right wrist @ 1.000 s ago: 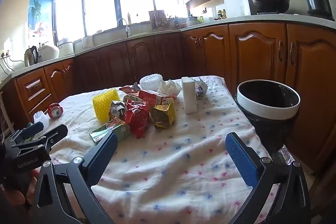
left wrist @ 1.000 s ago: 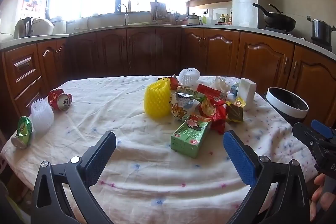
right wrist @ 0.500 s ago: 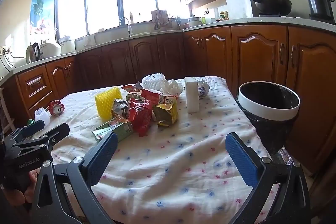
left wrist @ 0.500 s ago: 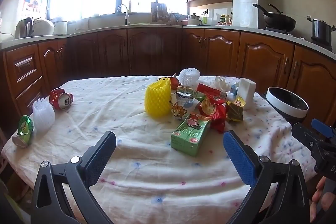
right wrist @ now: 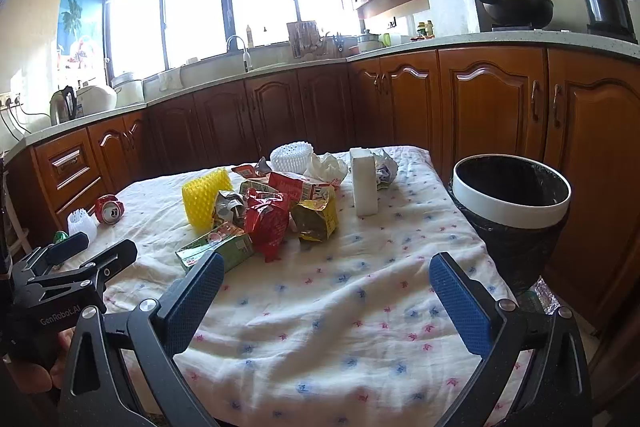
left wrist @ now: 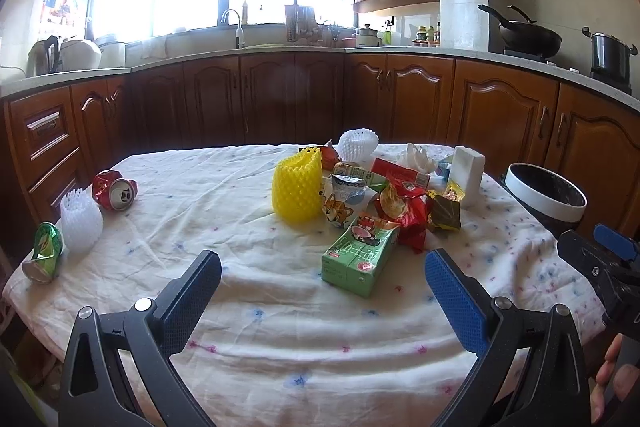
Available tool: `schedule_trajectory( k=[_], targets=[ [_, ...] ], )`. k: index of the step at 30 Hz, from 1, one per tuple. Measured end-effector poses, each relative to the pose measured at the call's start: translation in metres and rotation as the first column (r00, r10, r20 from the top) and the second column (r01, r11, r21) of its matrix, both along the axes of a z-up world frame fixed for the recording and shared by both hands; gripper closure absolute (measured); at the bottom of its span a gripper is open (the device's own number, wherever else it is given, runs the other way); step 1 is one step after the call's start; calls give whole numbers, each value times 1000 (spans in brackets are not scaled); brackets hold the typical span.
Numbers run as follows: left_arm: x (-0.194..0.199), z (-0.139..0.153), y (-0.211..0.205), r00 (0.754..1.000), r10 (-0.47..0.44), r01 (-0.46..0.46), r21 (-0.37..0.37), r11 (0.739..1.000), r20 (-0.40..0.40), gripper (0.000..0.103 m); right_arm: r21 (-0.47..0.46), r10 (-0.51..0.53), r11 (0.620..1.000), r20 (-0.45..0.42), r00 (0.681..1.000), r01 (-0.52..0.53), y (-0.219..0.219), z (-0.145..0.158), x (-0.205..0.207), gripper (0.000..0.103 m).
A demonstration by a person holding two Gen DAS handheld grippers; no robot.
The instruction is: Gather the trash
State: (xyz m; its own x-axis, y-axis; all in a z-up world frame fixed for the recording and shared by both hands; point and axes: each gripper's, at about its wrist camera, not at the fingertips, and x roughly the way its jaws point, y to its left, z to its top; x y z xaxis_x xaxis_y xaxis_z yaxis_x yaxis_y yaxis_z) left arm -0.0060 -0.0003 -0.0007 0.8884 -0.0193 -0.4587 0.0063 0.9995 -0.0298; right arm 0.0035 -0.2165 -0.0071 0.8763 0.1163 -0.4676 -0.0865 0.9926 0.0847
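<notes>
Both the left gripper and the right gripper are built from black frames with silver screws, and their fingers are faced with blue textured pads. "GenRobot.AI" is printed in white on one body.

The left gripper hangs wide apart, empty, before a green carton.

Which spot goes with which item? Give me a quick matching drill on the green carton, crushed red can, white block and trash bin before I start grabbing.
Items:
1. green carton
2. crushed red can
3. white block
4. trash bin

Places:
A. off the table's right edge
B. upright at the pile's right end
C. far left, beside a white foam net
D. flat at the pile's near edge

Pairs: 1-D, 2-C, 3-B, 4-A
</notes>
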Motion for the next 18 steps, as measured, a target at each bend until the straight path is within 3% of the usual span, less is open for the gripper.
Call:
schedule_trajectory(
  k=[18],
  targets=[
    [-3, 0, -3, 1000, -6, 6, 2, 1000, 8, 1, 3, 2, 1000, 2, 1000, -2, -2, 2, -2, 0]
  ],
)
